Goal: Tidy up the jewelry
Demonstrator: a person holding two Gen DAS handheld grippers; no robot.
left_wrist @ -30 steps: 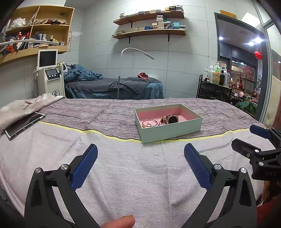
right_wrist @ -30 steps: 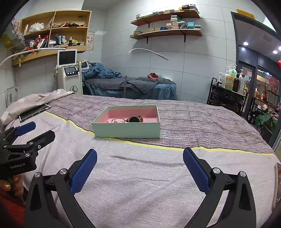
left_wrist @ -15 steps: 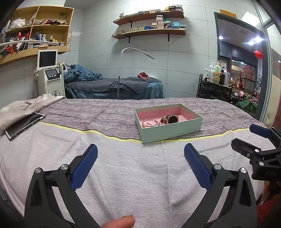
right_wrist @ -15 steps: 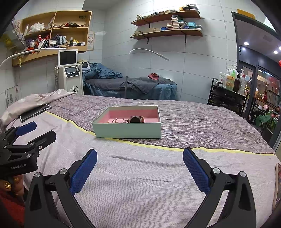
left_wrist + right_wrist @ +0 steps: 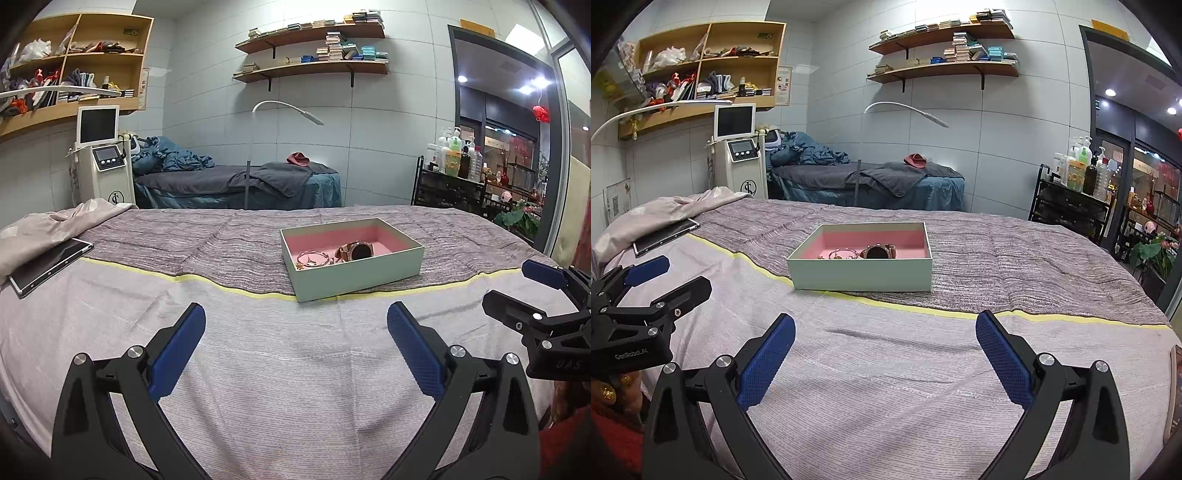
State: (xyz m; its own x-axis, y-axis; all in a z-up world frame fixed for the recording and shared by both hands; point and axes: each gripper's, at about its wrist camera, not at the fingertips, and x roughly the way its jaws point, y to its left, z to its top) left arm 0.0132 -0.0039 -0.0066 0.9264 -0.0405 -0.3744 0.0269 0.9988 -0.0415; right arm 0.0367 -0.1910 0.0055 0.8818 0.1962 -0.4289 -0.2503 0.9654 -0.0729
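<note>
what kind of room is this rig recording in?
Most likely a beauty or spa treatment room. A treatment bed with dark covers stands at the back wall, a wheeled machine with a screen sits beside it, and a rack of pump bottles is on the right.

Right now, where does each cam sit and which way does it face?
Left wrist: on the left claw, low over the bed, facing the open box ahead; own blue pads spread wide, right claw at the right edge.
Right wrist: on the right claw, same forward heading from further right; own pads spread, left claw at the left edge.
Shared: box with watch and bracelet, tablet, the far treatment bed, wall shelves.
</note>
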